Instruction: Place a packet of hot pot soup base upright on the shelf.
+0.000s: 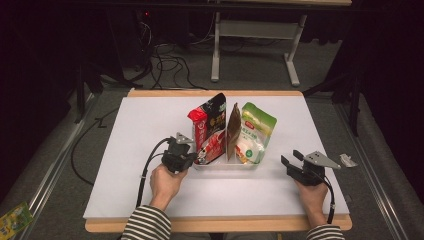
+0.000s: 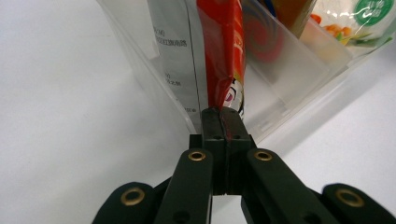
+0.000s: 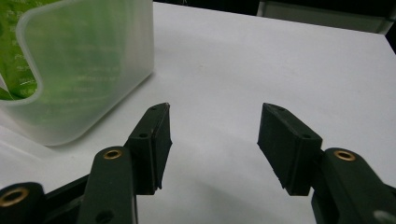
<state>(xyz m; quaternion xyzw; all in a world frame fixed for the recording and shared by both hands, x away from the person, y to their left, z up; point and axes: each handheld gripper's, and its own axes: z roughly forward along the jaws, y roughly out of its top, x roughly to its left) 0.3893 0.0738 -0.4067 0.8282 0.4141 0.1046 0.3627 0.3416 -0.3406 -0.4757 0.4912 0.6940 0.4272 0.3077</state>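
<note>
Black jaws of the left gripper stand clenched together, and we see the bottom edge of the red packet pinched between their tips. We judge this grip to be set low on the seam because that is the stiffest part of the packet and the only part that reaches out past the bin's low front corner. The red packet stands upright in the left end of the clear plastic bin, leaning against the bin's wall, so a pinch at the seam lets us steer it without crushing the contents.

In the high view, the left gripper sits just beside the bin's left end, with the left hand behind it on the white tabletop. Next in the bin stand a black packet, a brown pouch and a green and white bag, all upright and side by side; we judge they are filed this way so each top edge stays reachable.

Jaws of the right gripper are released and spread wide, with nothing between them. We see this gripper resting near the bin's right end, apart from it, and we judge it is parked there ready to steady the bin should the packet drag on the wall.
</note>
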